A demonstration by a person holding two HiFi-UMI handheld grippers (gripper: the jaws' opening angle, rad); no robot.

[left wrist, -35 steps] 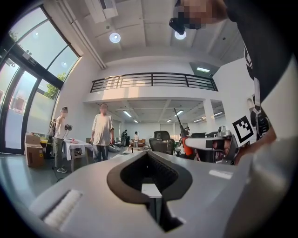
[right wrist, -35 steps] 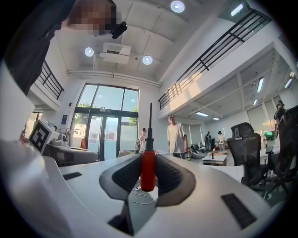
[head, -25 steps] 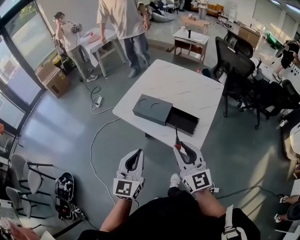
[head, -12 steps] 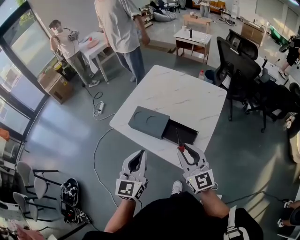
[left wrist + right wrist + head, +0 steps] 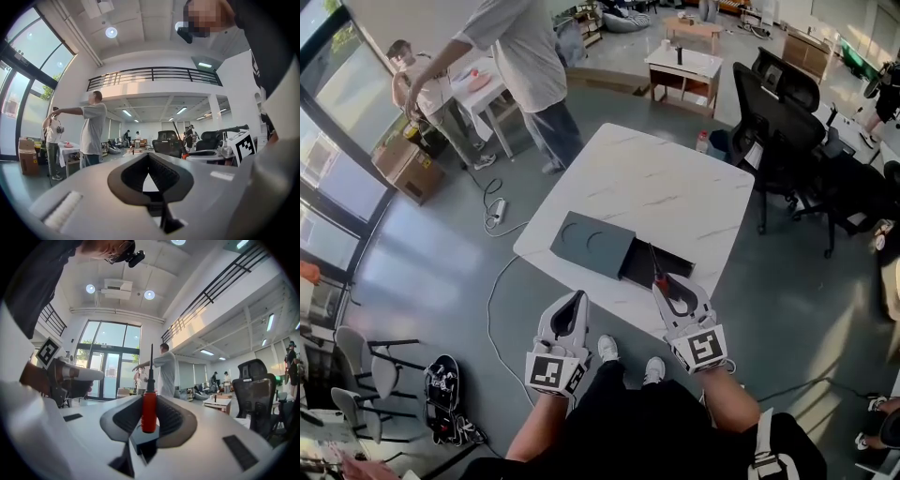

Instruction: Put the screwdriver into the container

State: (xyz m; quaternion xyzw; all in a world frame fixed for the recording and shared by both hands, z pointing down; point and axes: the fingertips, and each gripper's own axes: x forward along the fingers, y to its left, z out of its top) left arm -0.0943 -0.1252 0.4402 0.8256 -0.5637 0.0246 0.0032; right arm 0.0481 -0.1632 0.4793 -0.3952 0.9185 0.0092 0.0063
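Note:
A dark grey container (image 5: 590, 244) lies on the white marble table (image 5: 675, 187), its lid slid left off the open black tray (image 5: 667, 267). My right gripper (image 5: 662, 283) hangs at the tray's near edge, shut on a screwdriver (image 5: 654, 266). The red handle (image 5: 149, 410) sits between the ridged pads and the thin black shaft points straight out past the tips. My left gripper (image 5: 577, 301) hovers at the table's near edge, left of the right one, below the lid. Its tips (image 5: 149, 157) meet with nothing between them.
Black office chairs (image 5: 780, 117) stand right of the table. A person (image 5: 514, 58) stands beyond its far left corner and another person (image 5: 411, 86) by a small table. A cable and power strip (image 5: 494, 212) lie on the floor at left, with grey chairs (image 5: 354, 361) and a bag (image 5: 441, 386) lower left.
The table has drawn closer to me. My right gripper with the screwdriver now reaches the open tray's near edge. The standing person has stretched an arm out to the left.

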